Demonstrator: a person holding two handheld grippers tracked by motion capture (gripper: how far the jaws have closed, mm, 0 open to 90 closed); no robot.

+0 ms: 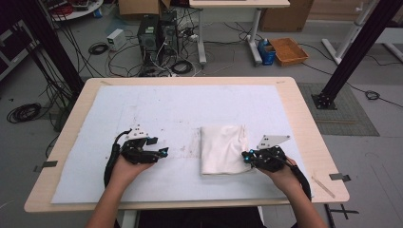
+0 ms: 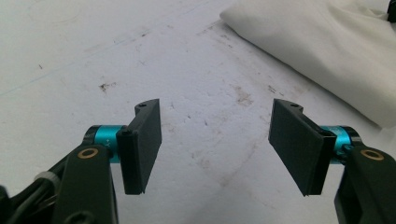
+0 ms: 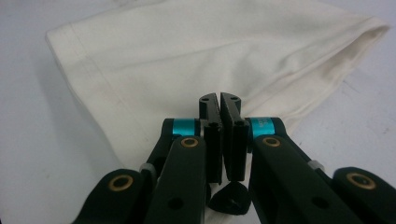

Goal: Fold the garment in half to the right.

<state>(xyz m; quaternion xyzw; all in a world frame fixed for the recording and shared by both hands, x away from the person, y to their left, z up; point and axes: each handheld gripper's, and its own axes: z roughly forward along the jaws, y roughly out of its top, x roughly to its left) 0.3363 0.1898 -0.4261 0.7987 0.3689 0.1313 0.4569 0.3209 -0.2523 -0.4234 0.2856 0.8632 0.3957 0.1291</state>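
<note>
Pale wooden table [image 1: 304, 109], stained white mat [image 1: 157, 109] (brown smudges), computer towers [image 1: 157, 31], tangled cables [image 1: 23, 112], cardboard tray [image 1: 288, 50]

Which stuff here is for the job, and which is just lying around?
For the job:
cloth
right gripper, shut at the cloth's edge
left gripper, open
mat

Just lying around:
orange tray
computer
cardboard box

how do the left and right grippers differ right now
The left gripper has its jaws wide apart with nothing between them; the right gripper has its jaws shut. The left one hovers over bare mat, apart from the white cloth; the right one sits at the cloth's edge. Both have black jaws with teal collars.
</note>
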